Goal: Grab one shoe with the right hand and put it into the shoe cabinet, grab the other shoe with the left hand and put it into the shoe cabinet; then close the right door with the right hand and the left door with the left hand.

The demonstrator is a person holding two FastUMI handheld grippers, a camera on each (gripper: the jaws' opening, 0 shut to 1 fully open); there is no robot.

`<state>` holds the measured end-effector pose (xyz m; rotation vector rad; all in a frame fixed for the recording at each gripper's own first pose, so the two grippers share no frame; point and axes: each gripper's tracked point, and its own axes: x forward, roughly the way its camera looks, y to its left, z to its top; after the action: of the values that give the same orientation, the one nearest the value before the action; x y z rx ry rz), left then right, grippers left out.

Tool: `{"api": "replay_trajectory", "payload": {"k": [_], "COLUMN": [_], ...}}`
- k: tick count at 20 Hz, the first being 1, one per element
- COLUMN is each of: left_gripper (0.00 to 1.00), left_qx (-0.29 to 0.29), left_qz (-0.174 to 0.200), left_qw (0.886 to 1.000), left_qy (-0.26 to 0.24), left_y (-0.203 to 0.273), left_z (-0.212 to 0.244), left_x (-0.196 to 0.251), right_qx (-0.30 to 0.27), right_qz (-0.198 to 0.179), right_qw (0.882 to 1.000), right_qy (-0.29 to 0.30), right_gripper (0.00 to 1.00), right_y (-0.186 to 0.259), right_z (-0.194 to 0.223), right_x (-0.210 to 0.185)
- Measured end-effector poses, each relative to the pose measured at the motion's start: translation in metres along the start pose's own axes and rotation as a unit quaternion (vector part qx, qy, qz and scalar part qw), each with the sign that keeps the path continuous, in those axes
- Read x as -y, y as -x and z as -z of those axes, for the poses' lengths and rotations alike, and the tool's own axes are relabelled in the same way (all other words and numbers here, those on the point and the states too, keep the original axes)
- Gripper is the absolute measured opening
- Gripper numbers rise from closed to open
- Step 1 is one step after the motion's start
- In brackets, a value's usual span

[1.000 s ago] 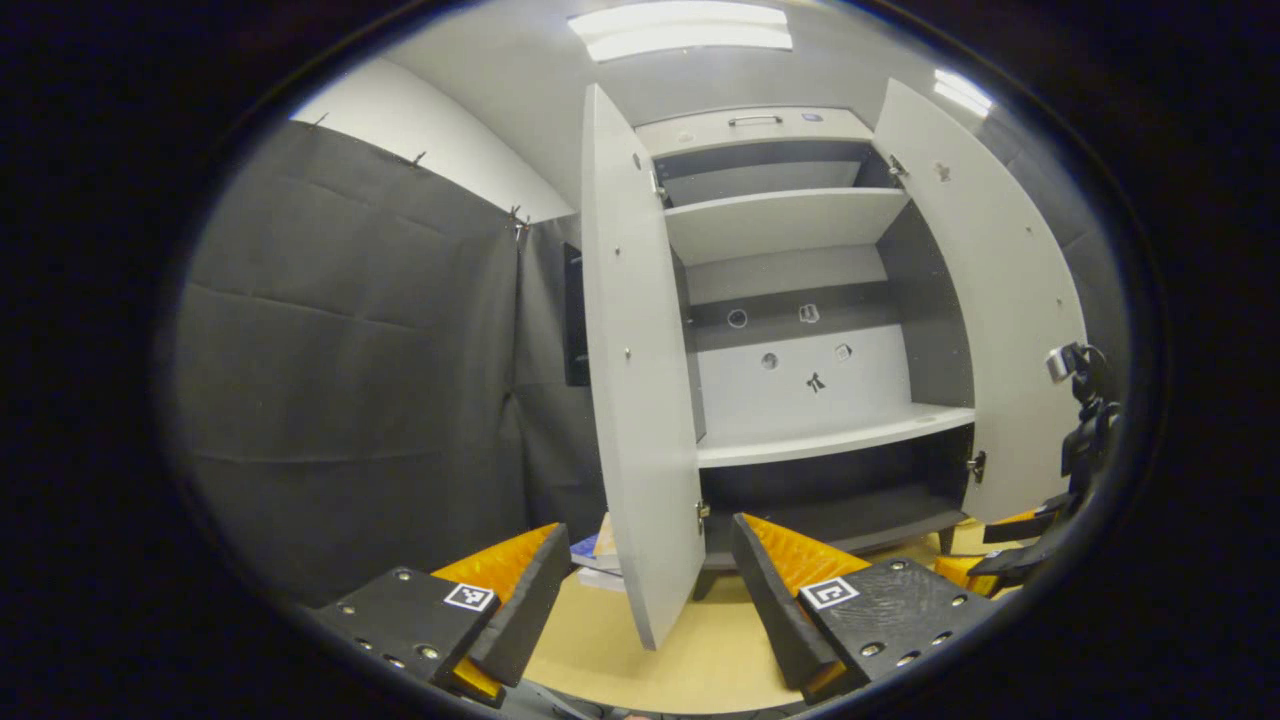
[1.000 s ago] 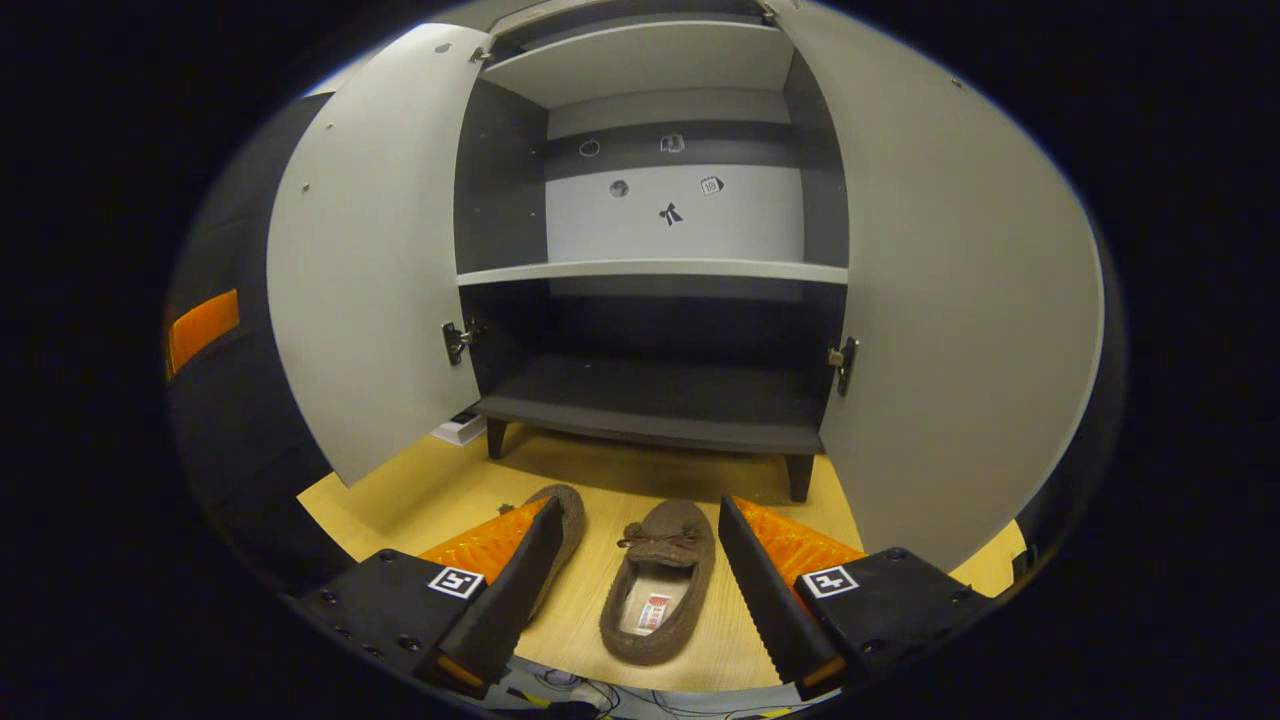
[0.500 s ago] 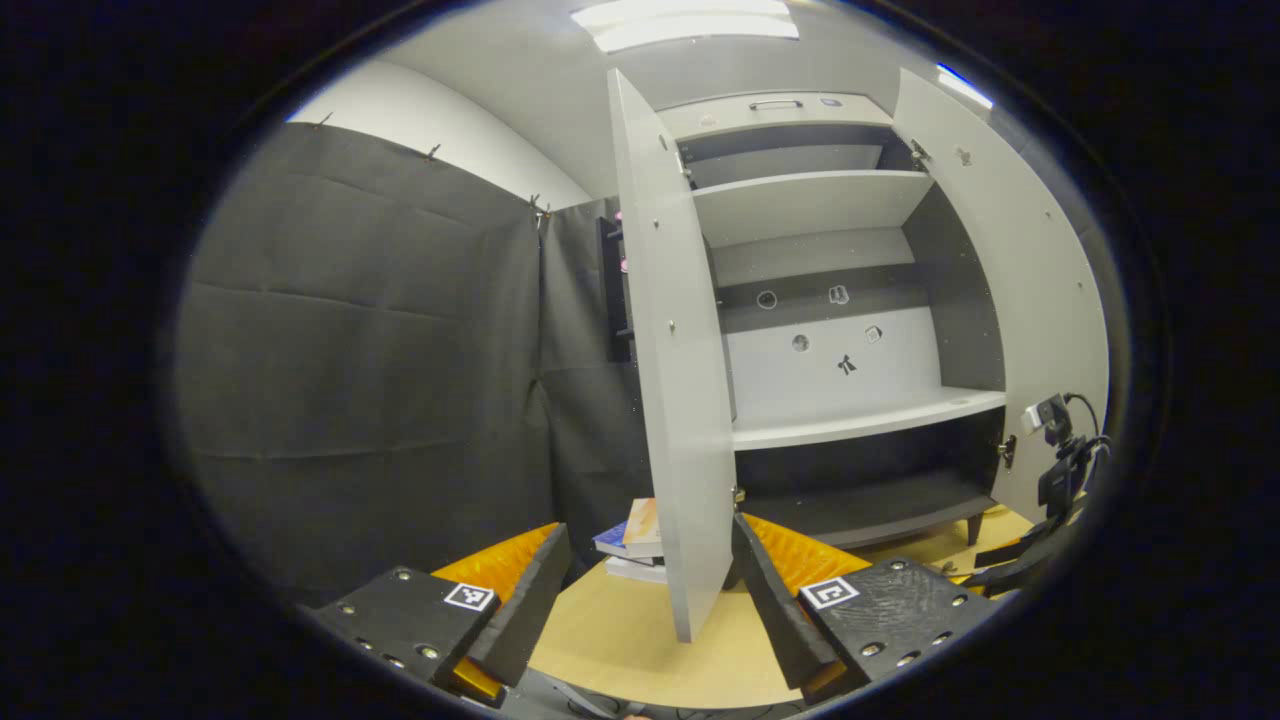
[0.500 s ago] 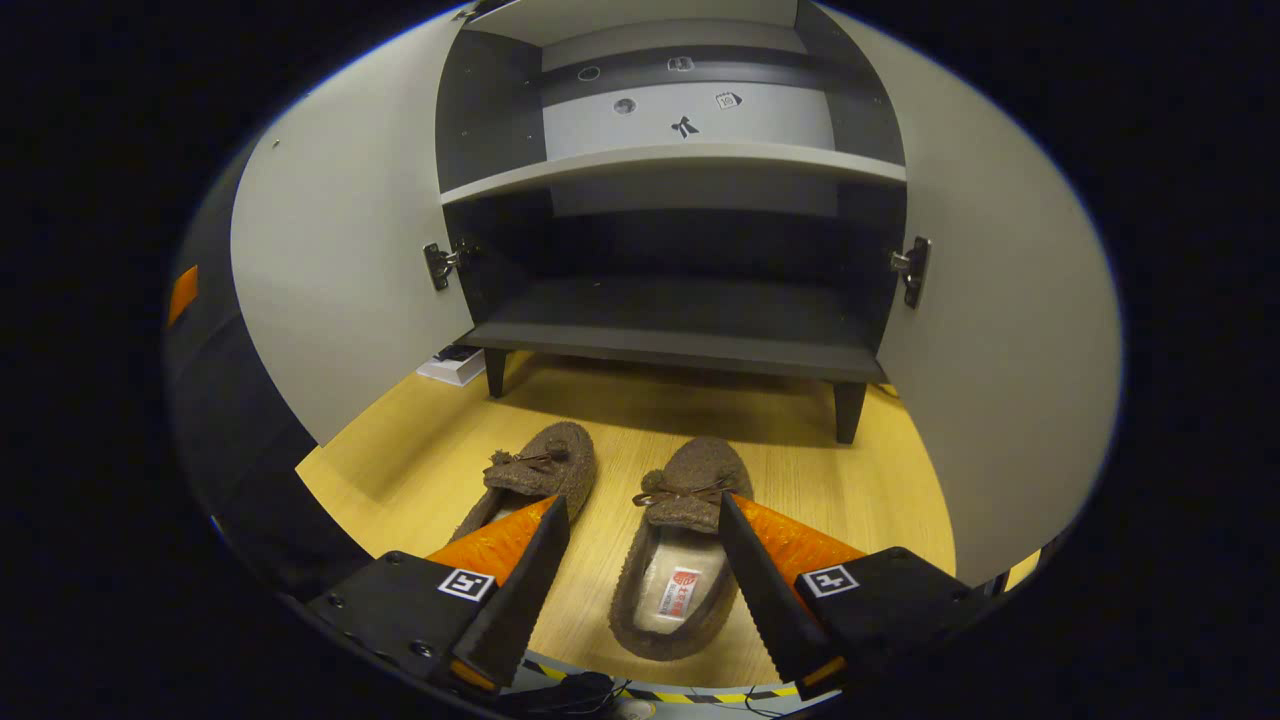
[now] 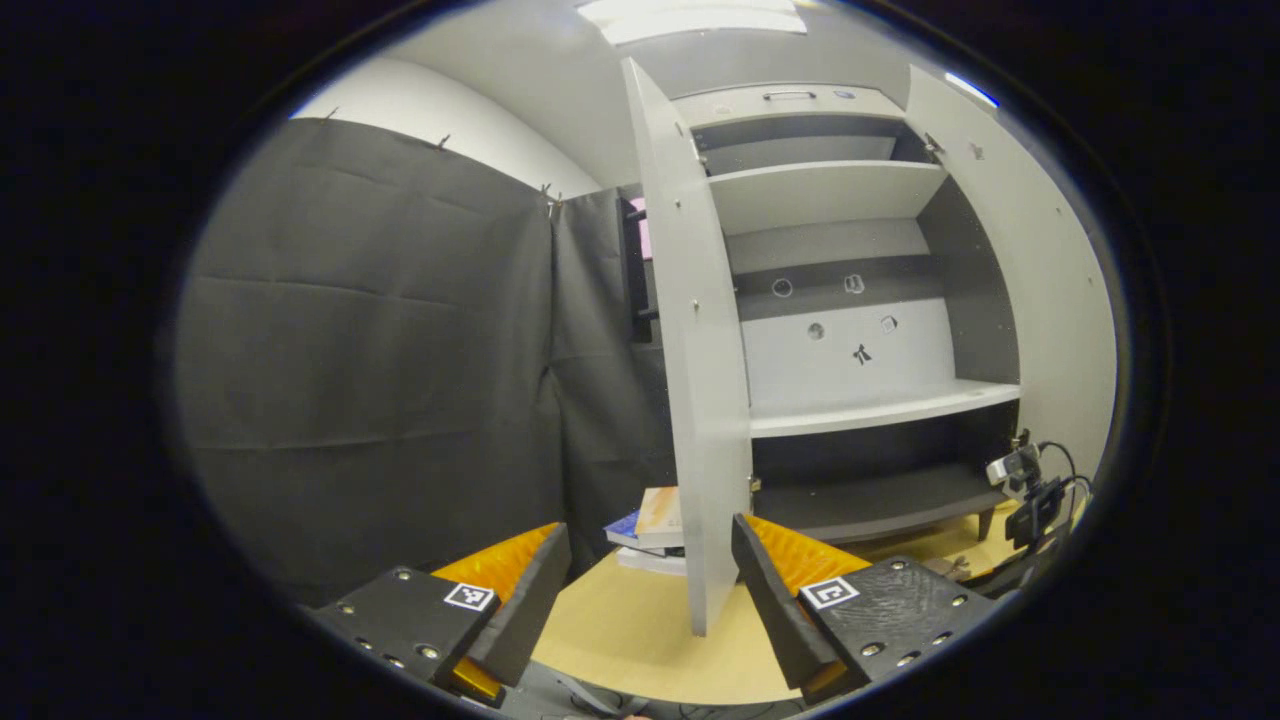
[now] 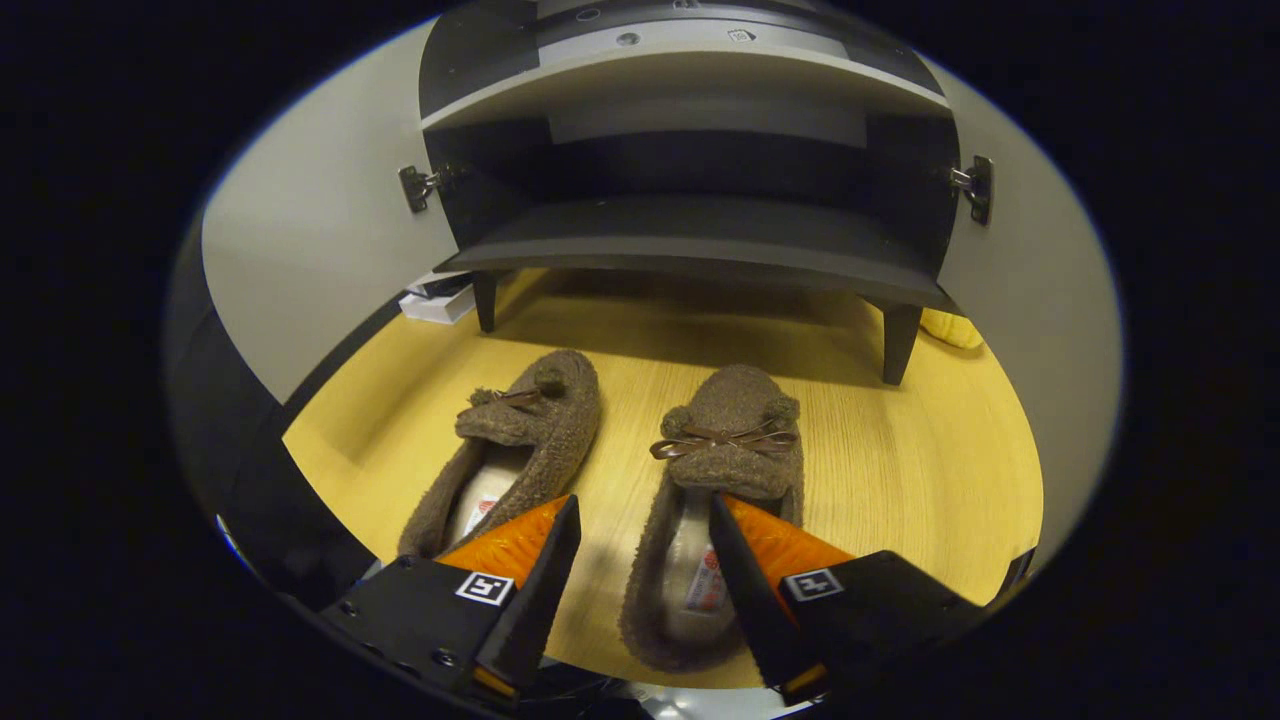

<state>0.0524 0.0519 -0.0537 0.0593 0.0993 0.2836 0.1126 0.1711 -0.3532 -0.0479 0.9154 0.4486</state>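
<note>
A pale wooden floor (image 6: 900, 480) is running through the booth, with dark cloth walls hanging around it. At the bottom of the right gripper view, the right tool (image 6: 640, 590) is hanging with its fingers spread apart and gripping nothing; one finger is sitting over the opening of the right shoe (image 6: 725, 470) while the other is lying in the gap beside the left shoe (image 6: 525, 430), likely lining up to pinch the right shoe's near side wall. Both fuzzy brown slippers are lying side by side in the lower middle of that frame, toes pointing toward the shoe cabinet (image 6: 700, 240), which suits sliding them straight onto its dark bottom shelf. A small label is showing inside each shoe, too small to read. Farther up, both cabinet doors are standing wide open, keeping the shelf reachable.

At the bottom of the left gripper view, the left tool (image 5: 645, 580) is also spread wide and empty, held well back, probably waiting its turn. Beyond it, the left door (image 5: 700, 380) is standing edge-on at centre, with books (image 5: 655, 515) stacked on the floor behind it.
</note>
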Motion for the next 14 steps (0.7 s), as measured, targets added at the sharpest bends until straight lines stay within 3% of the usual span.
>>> {"api": "replay_trajectory", "payload": {"k": [1, 2, 4, 5, 7, 9, 11, 14], "left_gripper": [1.00, 1.00, 0.94, 1.00, 1.00, 0.94, 0.94, 0.94], "left_qx": [0.000, 0.000, 0.000, 0.000, 0.002, 0.003, 0.005, 0.007], "left_qz": [0.000, -0.001, -0.003, -0.004, -0.005, -0.003, 0.000, 0.010], "left_qw": [1.000, 1.000, 1.000, 1.000, 1.000, 1.000, 1.000, 1.000], "left_qy": [-0.001, -0.002, -0.002, -0.002, -0.003, -0.002, -0.002, -0.001], "left_y": [0.000, 0.001, 0.000, 0.000, 0.001, 0.002, 0.004, 0.006], "left_z": [0.000, -0.001, 0.000, -0.001, -0.002, -0.003, -0.005, -0.008], "left_x": [-0.001, -0.001, -0.002, -0.002, -0.003, -0.001, 0.001, 0.009], "right_qx": [-0.006, -0.010, -0.025, -0.030, -0.036, -0.037, -0.031, -0.015], "right_qz": [0.002, 0.004, 0.001, 0.005, 0.020, 0.022, 0.009, 0.005], "right_qw": [1.000, 1.000, 1.000, 1.000, 0.999, 0.999, 0.999, 1.000], "right_qy": [-0.001, -0.002, 0.000, 0.005, 0.008, 0.014, 0.005, -0.012], "right_gripper": [0.69, 0.60, 0.61, 0.54, 0.11, 0.16, 0.00, 0.02], "right_y": [-0.004, -0.006, -0.010, -0.011, -0.017, -0.013, -0.008, 0.000], "right_z": [0.002, 0.002, 0.008, 0.009, 0.011, 0.009, 0.006, -0.004], "right_x": [0.000, 0.000, -0.003, -0.001, 0.003, 0.009, 0.008, 0.013]}}
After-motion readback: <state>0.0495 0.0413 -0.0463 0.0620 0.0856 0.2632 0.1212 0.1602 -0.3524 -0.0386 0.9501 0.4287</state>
